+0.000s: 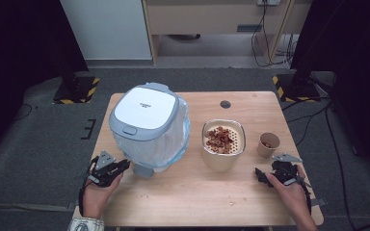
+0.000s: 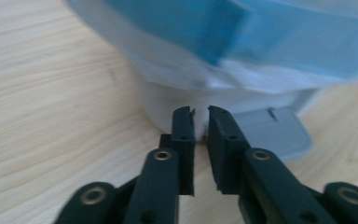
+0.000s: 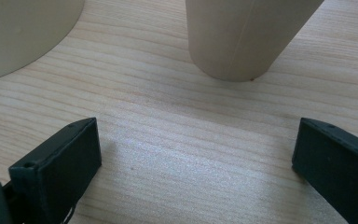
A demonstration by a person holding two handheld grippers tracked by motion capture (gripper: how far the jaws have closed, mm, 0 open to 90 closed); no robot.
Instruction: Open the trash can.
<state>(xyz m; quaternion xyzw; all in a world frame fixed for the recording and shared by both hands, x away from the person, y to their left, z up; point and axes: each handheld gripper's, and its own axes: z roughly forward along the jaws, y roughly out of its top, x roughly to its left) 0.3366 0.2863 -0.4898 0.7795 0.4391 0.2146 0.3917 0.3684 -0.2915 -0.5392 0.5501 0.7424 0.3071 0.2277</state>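
Left gripper (image 2: 201,116) nearly shut, empty, by lidded bin's (image 1: 147,122) pedal (image 2: 275,133) near desk's (image 1: 183,192) left edge; right gripper (image 3: 196,154) wide open, empty; snacks (image 1: 221,138) still unbinned.

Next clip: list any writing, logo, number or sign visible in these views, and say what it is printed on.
Small grey mark, likely a brand logo, in the middle of the white lid panel of the white and grey-blue lidded bin: too small and blurred to read.
Beige perforated bowl, small brown paper cup, light wooden table: no writing visible.
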